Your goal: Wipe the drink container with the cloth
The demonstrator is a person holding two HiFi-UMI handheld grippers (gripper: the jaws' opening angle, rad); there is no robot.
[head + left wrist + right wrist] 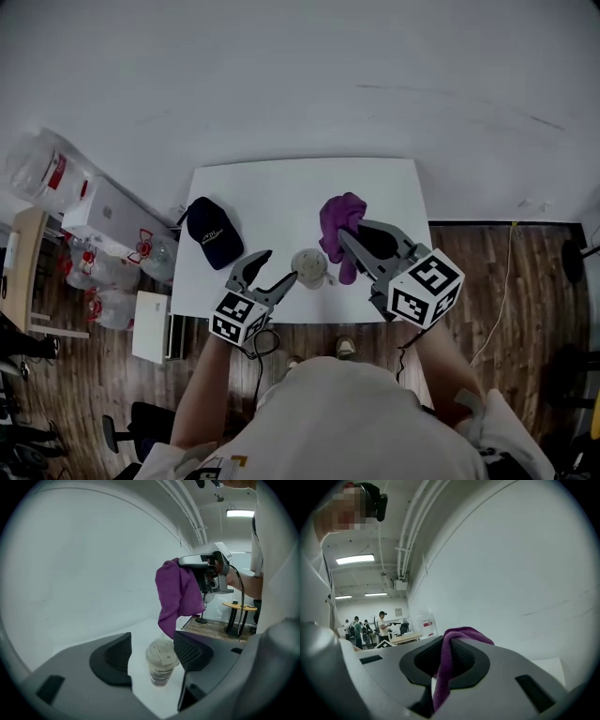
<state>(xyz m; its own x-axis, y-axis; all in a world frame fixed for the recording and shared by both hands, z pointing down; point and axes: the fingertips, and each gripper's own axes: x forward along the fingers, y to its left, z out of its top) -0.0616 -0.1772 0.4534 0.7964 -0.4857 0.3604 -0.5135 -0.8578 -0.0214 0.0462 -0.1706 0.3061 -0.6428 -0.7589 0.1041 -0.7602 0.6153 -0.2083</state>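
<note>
A clear drink cup with a pale lid (309,267) stands upright near the front edge of the white table (272,187). My left gripper (279,264) is open around it. In the left gripper view the cup (161,662) sits between the pads, close to the right pad, with a gap on the left side. My right gripper (352,232) is shut on a purple cloth (337,220), held just right of and beyond the cup. The cloth (178,597) hangs down above the cup. In the right gripper view the cloth (443,667) is pinched between the pads.
A dark cap (212,232) lies on the table's left part. On the floor to the left stand water jugs (89,267) and a white box (103,220). A white wall runs behind the table. Several people stand far off in the right gripper view.
</note>
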